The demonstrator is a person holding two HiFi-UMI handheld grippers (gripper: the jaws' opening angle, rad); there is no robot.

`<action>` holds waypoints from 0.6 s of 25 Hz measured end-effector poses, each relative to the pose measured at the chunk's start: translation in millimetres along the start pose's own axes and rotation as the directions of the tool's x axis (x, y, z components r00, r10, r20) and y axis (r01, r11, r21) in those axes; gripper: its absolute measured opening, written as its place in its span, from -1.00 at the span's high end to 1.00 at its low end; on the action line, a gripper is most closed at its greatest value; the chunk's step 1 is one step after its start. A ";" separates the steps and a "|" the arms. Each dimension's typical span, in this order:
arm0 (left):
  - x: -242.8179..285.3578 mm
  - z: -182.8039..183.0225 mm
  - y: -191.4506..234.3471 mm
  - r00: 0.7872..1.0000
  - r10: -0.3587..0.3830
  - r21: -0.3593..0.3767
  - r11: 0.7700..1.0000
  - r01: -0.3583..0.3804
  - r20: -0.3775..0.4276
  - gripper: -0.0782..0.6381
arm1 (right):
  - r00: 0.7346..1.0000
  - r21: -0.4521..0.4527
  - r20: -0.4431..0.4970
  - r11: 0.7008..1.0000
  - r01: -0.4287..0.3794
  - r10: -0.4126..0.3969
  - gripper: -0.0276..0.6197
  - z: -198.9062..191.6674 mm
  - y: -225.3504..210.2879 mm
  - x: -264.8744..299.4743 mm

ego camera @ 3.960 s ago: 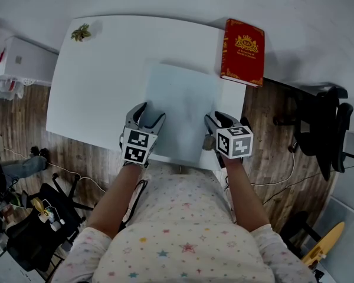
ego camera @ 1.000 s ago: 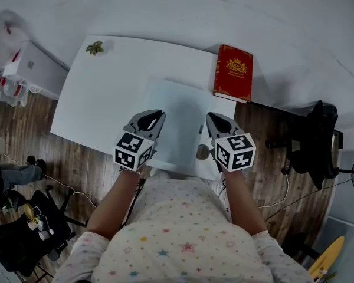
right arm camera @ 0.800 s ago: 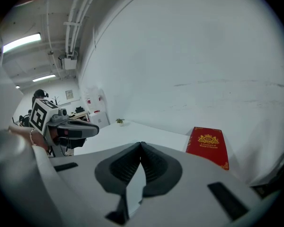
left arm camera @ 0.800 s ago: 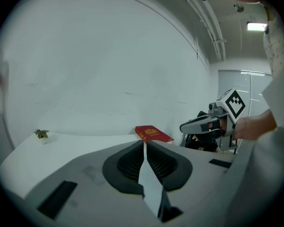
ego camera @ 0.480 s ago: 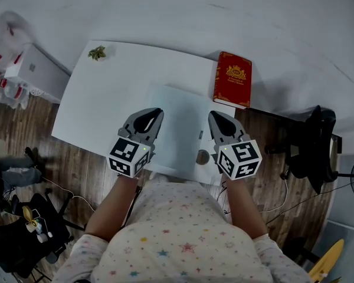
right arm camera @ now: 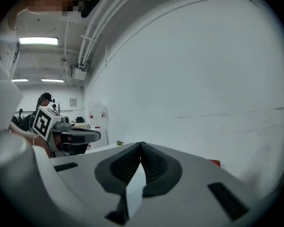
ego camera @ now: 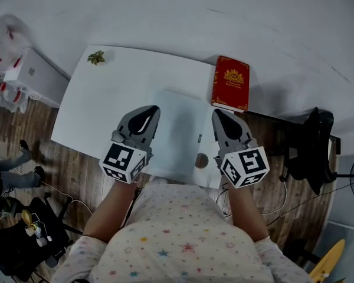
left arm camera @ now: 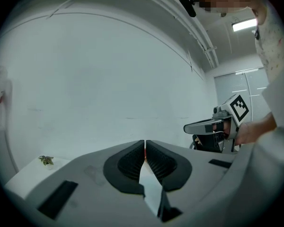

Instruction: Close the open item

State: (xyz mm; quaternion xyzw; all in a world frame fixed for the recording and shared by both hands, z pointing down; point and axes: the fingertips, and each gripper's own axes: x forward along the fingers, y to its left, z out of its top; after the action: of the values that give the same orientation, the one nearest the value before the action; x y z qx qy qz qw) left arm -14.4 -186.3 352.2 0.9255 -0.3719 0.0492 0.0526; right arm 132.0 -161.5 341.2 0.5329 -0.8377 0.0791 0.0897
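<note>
**Both claws pinched shut over the near edge, red book at the far right corner**

We see the left gripper (ego camera: 148, 114) and the right gripper (ego camera: 219, 118) held side by side above the near part of a white table (ego camera: 106, 99), pointing away from the person. Between them lies a pale rectangular sheet (ego camera: 177, 131), flat on the tabletop. We cannot tell whether it is a mat or a thin closed lid. A small round brownish thing (ego camera: 202, 160) sits at its near right edge.

In the left gripper view the two dark pads meet at their tips with only a hairline slit, and nothing sits between them. The right gripper view shows the same: pads pressed together, empty.

The red book (ego camera: 230, 82) lies at the far right corner of the table, beyond the right gripper and well apart from both claws. Its cover is flat and faces up, showing a gold emblem. At the far left corner rests a small green sprig (ego camera: 96, 57). A person's forearms and a star-patterned top fill the near part of the head view.
</note>
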 end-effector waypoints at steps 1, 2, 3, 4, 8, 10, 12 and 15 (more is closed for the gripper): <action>-0.7 4.0 -0.6 1.000 -0.001 0.003 1.000 0.001 0.010 0.73 | 1.000 -0.006 0.015 1.000 0.003 -0.003 0.91 4.6 0.2 -1.9; -1.1 7.8 -1.2 1.000 -0.003 0.006 1.000 0.002 0.020 0.73 | 0.999 -0.014 0.032 1.000 0.007 -0.006 0.91 9.3 0.3 -3.8; -1.4 11.4 -1.7 1.000 -0.003 0.008 1.000 0.003 0.031 0.73 | 0.999 -0.025 0.053 1.000 0.011 -0.010 0.91 14.4 0.4 -6.0; -1.8 15.0 -2.1 0.999 -0.003 0.011 1.000 0.003 0.041 0.73 | 0.997 -0.037 0.078 0.999 0.018 -0.015 0.91 20.2 0.5 -8.8; -6.2 30.6 -2.8 0.996 0.003 0.019 1.000 -0.004 0.089 0.73 | 0.984 -0.063 0.175 0.997 0.048 -0.036 0.91 43.5 0.9 -22.2; -7.2 35.5 -2.8 0.995 0.008 0.024 1.000 -0.010 0.104 0.73 | 0.981 -0.072 0.191 0.996 0.057 -0.042 0.91 49.2 0.3 -25.6; -7.5 37.3 -2.9 0.994 0.010 0.025 1.000 -0.012 0.109 0.73 | 0.980 -0.075 0.192 0.995 0.064 -0.049 0.91 51.0 -1.0 -27.2; -7.0 37.4 -3.3 0.994 0.010 0.027 1.000 -0.013 0.110 0.73 | 0.979 -0.060 0.196 0.996 0.067 -0.054 0.91 50.6 -3.5 -29.3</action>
State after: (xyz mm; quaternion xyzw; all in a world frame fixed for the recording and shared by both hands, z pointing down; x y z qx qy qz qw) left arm -15.1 -184.2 314.1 0.9252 -0.3790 0.0037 0.0188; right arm 144.0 -148.9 285.4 0.5601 -0.8279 -0.0040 0.0276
